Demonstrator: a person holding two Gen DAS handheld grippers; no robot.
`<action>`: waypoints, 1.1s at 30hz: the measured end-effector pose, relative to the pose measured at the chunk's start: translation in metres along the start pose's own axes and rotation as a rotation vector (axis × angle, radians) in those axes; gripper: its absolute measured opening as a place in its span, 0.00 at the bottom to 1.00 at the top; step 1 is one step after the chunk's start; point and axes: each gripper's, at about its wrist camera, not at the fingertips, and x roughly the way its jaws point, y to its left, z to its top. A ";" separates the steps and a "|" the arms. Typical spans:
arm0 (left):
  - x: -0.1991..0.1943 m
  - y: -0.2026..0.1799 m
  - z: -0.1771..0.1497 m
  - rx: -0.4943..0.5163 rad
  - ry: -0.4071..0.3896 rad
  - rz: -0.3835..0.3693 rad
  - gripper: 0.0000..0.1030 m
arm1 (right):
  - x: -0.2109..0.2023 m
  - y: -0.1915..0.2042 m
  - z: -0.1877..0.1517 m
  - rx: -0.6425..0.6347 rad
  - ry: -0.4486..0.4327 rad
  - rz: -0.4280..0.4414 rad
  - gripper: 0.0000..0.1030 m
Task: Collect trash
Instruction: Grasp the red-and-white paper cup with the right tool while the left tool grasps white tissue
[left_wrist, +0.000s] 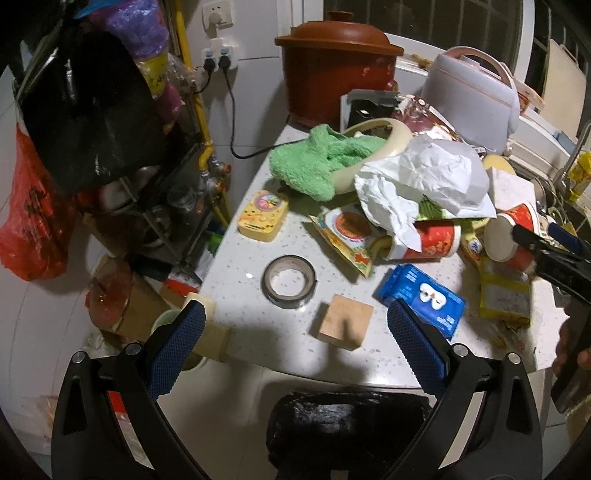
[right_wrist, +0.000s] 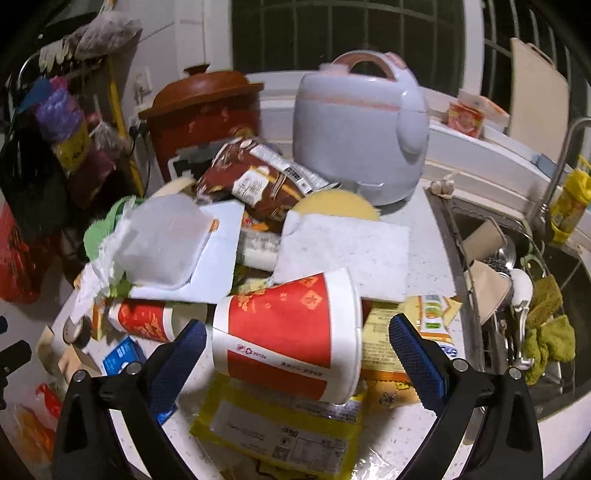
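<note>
Right hand-held gripper (right_wrist: 297, 354): jaws spread wide, nothing pinched. Between its blue pads lay the large red-and-white paper cup (right_wrist: 288, 336), tipped on its side on the speckled white counter (right_wrist: 424, 236), just beyond the fingertips at 12 o'clock. Whether a pad touched the cup wall could not be told. The cup's long axis ran roughly 9-to-3 across the right wrist view, wide mouth toward 3 o'clock and base toward 9, so the axis sat in line with the jaws' closing direction. Judgement: a squeeze as posed would bear on base and rim; a wrist roll would be needed to close across the wall instead.

The cup rested on a yellow printed foil wrapper (right_wrist: 273, 424), with a white flat sponge-like sheet (right_wrist: 347, 251) touching it from 12 o'clock. A second, smaller red paper cup (right_wrist: 144, 321) lay on its side at 9 o'clock, under crumpled white paper (right_wrist: 162, 240).

Left hand-held gripper (left_wrist: 295, 325): jaws also spread, empty, hovering at the near counter edge. Ahead of it sat a small tan wooden block (left_wrist: 345, 325) and a grey tape roll (left_wrist: 289, 281), with a blue snack packet (left_wrist: 421, 295) by its right finger. The trash heap lay at its 1 o'clock, well apart.

Judgement: the right hand was clearly nearer the large cup and suited to take it. Risk: thin paper wall may crush or the cup may roll off the wrapper.
</note>
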 end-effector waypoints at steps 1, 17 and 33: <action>0.001 -0.002 -0.001 0.004 0.001 -0.003 0.94 | 0.003 0.001 -0.001 -0.002 0.011 0.002 0.95; 0.032 -0.033 0.018 0.109 -0.095 -0.159 0.94 | -0.025 0.006 -0.005 0.001 0.001 0.050 0.80; 0.083 -0.015 0.060 -0.036 -0.038 -0.536 0.04 | -0.076 -0.004 -0.028 0.092 -0.025 0.066 0.80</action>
